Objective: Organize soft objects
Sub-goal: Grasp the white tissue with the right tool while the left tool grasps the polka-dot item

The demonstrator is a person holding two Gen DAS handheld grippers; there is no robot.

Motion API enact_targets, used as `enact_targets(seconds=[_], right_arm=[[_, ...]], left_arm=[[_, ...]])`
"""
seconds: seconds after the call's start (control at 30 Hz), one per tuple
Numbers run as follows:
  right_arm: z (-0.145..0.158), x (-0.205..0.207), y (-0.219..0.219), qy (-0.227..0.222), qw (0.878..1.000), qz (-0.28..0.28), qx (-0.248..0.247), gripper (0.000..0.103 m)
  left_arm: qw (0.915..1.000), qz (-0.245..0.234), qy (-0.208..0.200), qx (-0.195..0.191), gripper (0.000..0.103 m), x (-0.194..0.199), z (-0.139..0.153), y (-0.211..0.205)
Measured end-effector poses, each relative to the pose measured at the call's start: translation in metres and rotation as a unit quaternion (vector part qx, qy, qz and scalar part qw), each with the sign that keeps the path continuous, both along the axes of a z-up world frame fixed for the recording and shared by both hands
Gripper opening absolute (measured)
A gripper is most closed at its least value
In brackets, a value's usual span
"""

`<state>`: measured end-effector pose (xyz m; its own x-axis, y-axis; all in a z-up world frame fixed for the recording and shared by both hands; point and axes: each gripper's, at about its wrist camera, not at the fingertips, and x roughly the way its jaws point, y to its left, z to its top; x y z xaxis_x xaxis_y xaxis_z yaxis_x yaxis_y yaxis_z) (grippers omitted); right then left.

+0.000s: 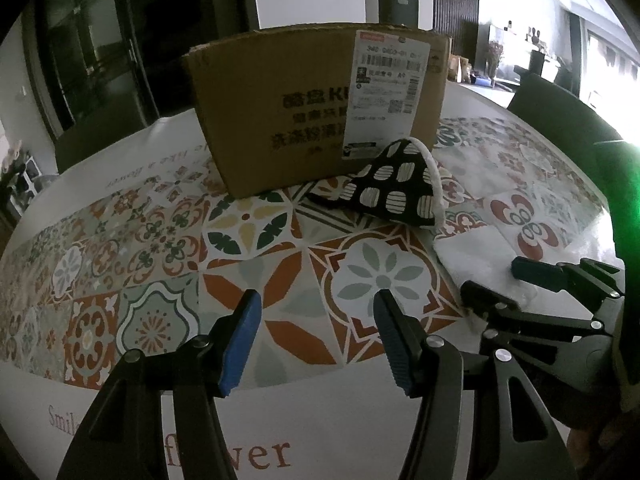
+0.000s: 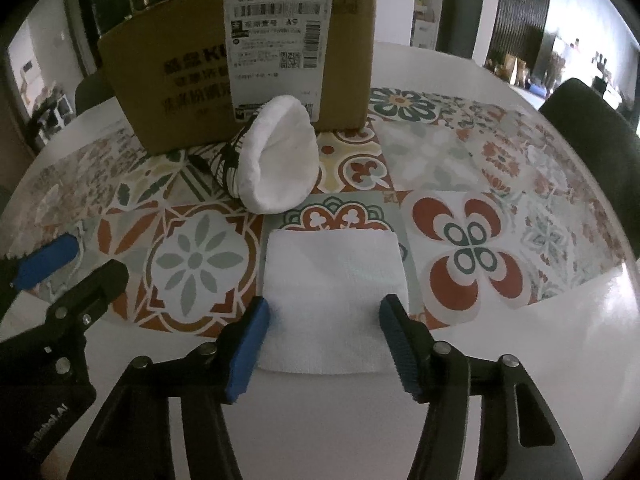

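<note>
The white cloth lies flat and folded square on the table, its near edge on the bare white surface and its far edge on the patterned mat. The right gripper hangs over the cloth's near half with its jaws partly open, one blue pad by each side edge; I cannot tell whether the pads touch the fabric, and nothing is clamped between them. Just beyond the cloth sits a soft cone-shaped pouch, black with pale blocks outside and fluffy white inside, its open mouth facing the right gripper. It rests in front of a cardboard box with a shipping label, near it or leaning on it.

The left gripper hovers over the mat to the left of the cloth, jaws half open and empty. In its view the cloth shows at the right, partly covered by the right gripper's black fingers, and the pouch shows its dark spotted side. A dark chair stands behind the table on the right.
</note>
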<state>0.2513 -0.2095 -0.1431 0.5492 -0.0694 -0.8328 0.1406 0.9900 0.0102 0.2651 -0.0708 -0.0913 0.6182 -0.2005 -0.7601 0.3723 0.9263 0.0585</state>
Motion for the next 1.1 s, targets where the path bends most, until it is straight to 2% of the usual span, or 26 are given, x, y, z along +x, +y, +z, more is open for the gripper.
enact_targets(seconds=[0.03, 0.07, 0.2, 0.53, 0.83, 1.1], right_arm=[[0.001, -0.001, -0.001, -0.003, 1.0, -0.001, -0.002, 0.044], [0.001, -0.002, -0.002, -0.006, 1.0, -0.005, -0.003, 0.031], [0.002, -0.001, -0.01, -0.006, 1.0, -0.012, -0.004, 0.012], [0.004, -0.003, -0.028, -0.009, 0.999, -0.019, 0.041, 0.009], [0.018, -0.001, -0.044, -0.031, 0.998, -0.015, 0.05, 0.009], [0.028, 0.007, -0.06, -0.048, 0.997, -0.011, 0.052, 0.009]], left_arm=[[1.0, -0.001, 0.0, -0.001, 0.058, 0.0, 0.0, -0.001], [1.0, -0.003, 0.001, -0.001, 0.058, 0.0, 0.0, -0.002], [0.9999, -0.013, 0.0, -0.005, 0.058, 0.0, 0.003, -0.01], [0.9994, -0.028, 0.0, -0.019, 0.058, 0.007, 0.011, -0.031], [0.999, -0.036, 0.001, -0.027, 0.058, 0.022, 0.018, -0.057], [0.9994, -0.034, -0.007, -0.01, 0.062, 0.042, 0.017, -0.087]])
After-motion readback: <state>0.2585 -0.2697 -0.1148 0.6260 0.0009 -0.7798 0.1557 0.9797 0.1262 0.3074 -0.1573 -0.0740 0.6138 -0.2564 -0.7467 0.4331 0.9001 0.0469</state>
